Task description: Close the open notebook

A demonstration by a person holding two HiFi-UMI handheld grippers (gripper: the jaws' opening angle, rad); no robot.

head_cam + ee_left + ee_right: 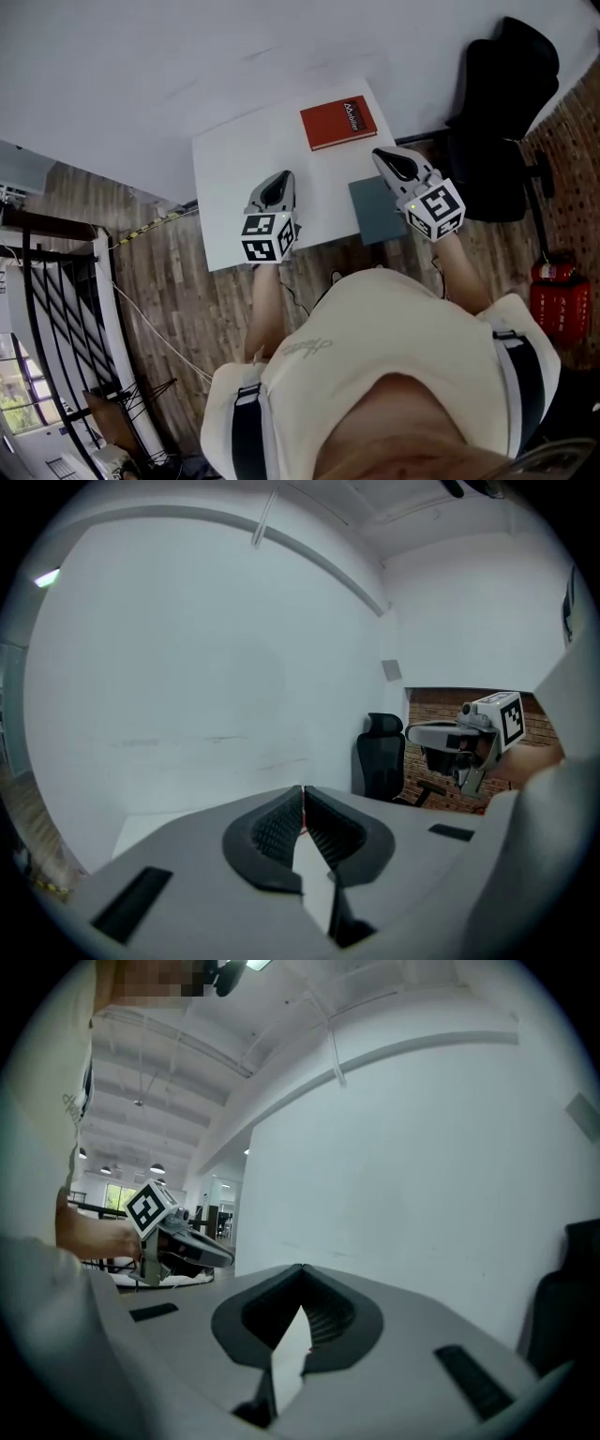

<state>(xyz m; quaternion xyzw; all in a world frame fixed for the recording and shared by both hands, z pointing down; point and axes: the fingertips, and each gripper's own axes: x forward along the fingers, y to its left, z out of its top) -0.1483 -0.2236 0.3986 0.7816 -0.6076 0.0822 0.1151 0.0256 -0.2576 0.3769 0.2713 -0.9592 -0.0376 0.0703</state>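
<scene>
We judge the closing step complete: the red notebook lies shut at the white table's 1 o'clock corner. The left gripper and right gripper both have jaws together, empty. The next move calls only for withdrawal.

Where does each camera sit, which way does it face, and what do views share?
Head view: on the person's head, steeply down at the white table and closed red notebook; torso, forearms, left gripper, right gripper show.
Left gripper view: on the left gripper, facing a white wall along shut jaws; right gripper at right.
Right gripper view: on the right gripper, facing a white wall along shut jaws; left gripper and hand at left.
Shared: head and left gripper views both show the black chair.
</scene>
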